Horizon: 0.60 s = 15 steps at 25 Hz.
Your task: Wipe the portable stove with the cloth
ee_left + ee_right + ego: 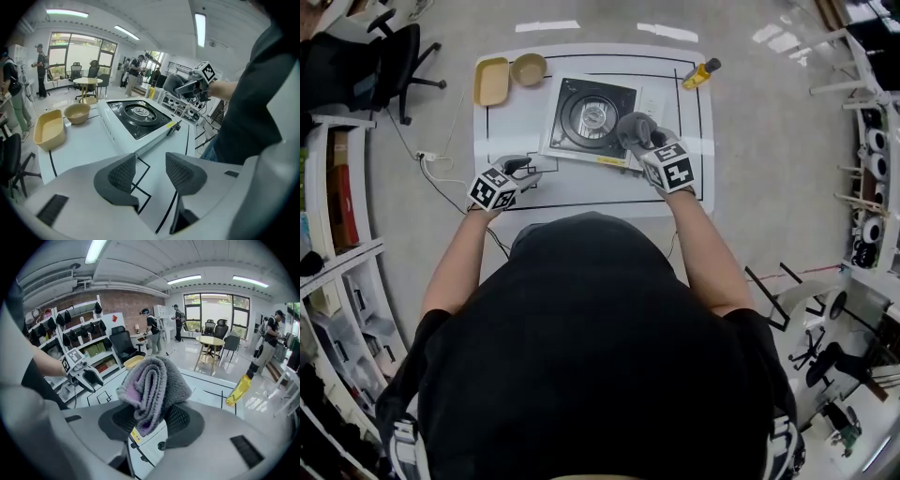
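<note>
The right gripper [150,420] pinched the folded grey fleece cloth [152,385] over the white square portable stove [592,117]; the left gripper [150,173] held its jaws spread (nothing between them).

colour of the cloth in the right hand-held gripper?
The cloth is grey with lilac inner folds; clearest in right gripper view.

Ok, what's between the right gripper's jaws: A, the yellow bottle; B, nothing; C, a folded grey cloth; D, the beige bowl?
C: the right gripper has its jaws closed on the folded grey cloth, which sticks up from between them.
</note>
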{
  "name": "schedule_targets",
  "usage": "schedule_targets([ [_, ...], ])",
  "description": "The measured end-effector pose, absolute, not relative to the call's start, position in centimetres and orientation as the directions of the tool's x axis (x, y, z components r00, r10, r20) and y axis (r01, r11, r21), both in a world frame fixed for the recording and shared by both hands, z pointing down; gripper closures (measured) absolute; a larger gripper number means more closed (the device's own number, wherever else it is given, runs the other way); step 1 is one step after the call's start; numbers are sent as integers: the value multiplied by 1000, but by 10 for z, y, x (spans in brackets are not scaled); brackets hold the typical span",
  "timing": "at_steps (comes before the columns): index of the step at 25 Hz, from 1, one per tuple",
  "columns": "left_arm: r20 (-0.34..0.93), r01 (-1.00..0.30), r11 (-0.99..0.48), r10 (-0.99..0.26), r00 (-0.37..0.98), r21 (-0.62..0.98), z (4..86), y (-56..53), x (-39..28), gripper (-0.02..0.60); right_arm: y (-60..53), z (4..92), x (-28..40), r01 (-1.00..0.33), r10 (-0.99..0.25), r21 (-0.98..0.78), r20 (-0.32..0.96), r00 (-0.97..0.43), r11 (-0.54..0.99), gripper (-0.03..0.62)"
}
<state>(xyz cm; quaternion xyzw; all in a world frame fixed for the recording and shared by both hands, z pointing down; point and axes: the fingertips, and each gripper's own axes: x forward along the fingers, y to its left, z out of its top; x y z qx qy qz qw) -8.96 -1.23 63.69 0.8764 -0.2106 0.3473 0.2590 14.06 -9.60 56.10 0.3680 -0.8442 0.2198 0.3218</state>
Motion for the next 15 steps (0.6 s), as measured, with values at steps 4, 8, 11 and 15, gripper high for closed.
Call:
schedule_targets([
  [4,688,-565,-772,-241,684,292,610,-12,-84,359,-94,533,156,-773,-526,-142,656,-542,618,430],
  [8,652,-576,-769,-290,701,278,582,-11,-75,360,-90,503,172,-785,-575,-165,594,-563,598,427],
  [11,630,-575,-776,-315,710,260,564,-5,-66,362,-84,480,183,-785,-605,-184,542,-584,592,425],
  [15,622,-567,-792,-331,709,226,549,-1,-53,362,-76,460,200,-781,-632,-202,487,-603,591,425],
])
